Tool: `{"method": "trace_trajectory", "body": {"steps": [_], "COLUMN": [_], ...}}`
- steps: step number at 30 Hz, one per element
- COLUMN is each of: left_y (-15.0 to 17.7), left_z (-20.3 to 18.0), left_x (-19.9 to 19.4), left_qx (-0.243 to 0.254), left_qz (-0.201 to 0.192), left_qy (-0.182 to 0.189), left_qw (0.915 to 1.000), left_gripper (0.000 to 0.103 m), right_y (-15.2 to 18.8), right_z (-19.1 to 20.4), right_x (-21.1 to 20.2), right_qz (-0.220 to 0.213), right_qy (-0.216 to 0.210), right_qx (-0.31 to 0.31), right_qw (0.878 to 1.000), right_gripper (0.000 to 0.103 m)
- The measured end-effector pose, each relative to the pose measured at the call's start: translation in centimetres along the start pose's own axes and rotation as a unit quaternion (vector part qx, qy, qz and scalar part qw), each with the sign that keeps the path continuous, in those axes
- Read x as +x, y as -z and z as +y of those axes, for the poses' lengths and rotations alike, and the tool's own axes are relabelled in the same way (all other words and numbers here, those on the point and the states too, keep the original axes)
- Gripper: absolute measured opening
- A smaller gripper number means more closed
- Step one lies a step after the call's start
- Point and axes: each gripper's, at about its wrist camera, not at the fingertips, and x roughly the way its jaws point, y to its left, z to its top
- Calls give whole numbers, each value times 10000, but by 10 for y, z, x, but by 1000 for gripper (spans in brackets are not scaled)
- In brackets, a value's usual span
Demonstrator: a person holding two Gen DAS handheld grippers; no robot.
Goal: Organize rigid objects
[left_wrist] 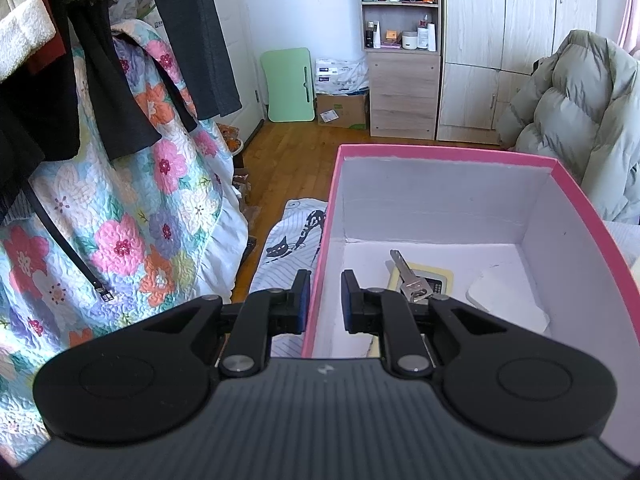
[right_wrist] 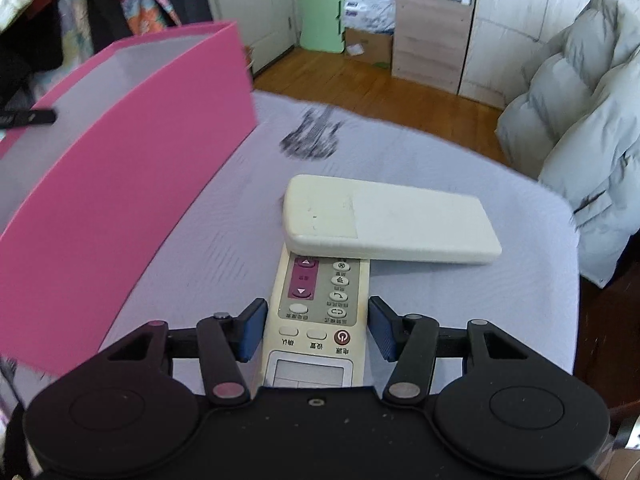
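Observation:
A pink box (left_wrist: 448, 154) with a white inside stands on the bed. My left gripper (left_wrist: 325, 300) straddles the box's left wall, one finger outside and one inside, jaws narrowly apart with the wall between them. Inside lie a silver key (left_wrist: 408, 276), a small yellowish device (left_wrist: 438, 280) and a white flat object (left_wrist: 506, 296). In the right wrist view the pink box (right_wrist: 132, 168) is on the left. My right gripper (right_wrist: 317, 328) is open around a cream remote control (right_wrist: 320, 312). A second cream remote (right_wrist: 390, 218), face down, lies across its far end.
The bed has a pale sheet (right_wrist: 460, 288) with a cat print. A grey puffer jacket (left_wrist: 576, 120) hangs at the right. A floral quilt (left_wrist: 120, 220) and dark clothes hang at the left. Wooden floor, a shelf unit (left_wrist: 402, 48) and wardrobes lie beyond.

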Motion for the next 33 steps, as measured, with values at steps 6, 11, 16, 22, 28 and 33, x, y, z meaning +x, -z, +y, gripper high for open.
{"method": "trace_trajectory", "body": {"steps": [6, 11, 16, 22, 28, 33], "left_y": [2, 1, 2, 3, 2, 2], "left_z": [-4, -2, -3, -3, -3, -3], "left_x": [-2, -2, -3, -3, -3, -3], "left_qx": [34, 58, 60, 66, 66, 53], "left_qz": [-27, -16, -17, -20, -18, -18], "left_qy": [-29, -63, -54, -59, -57, -42], "left_qw": [10000, 10000, 10000, 10000, 10000, 10000], "left_gripper": [14, 14, 14, 14, 14, 14], "right_y": [9, 3, 3, 11, 21, 14], "right_z": [16, 22, 8, -8, -11, 9], "right_x": [6, 10, 3, 1, 11, -5], "right_qz": [-164, -322, -381, -399, -308, -638], "right_qy": [176, 346, -345, -1640, -2918, -3033], "right_qx": [-1, 66, 837, 1929, 2819, 2623], "right_qw": [9997, 9989, 9952, 9666, 9135, 9139], "right_gripper": [66, 58, 58, 58, 58, 58]}}
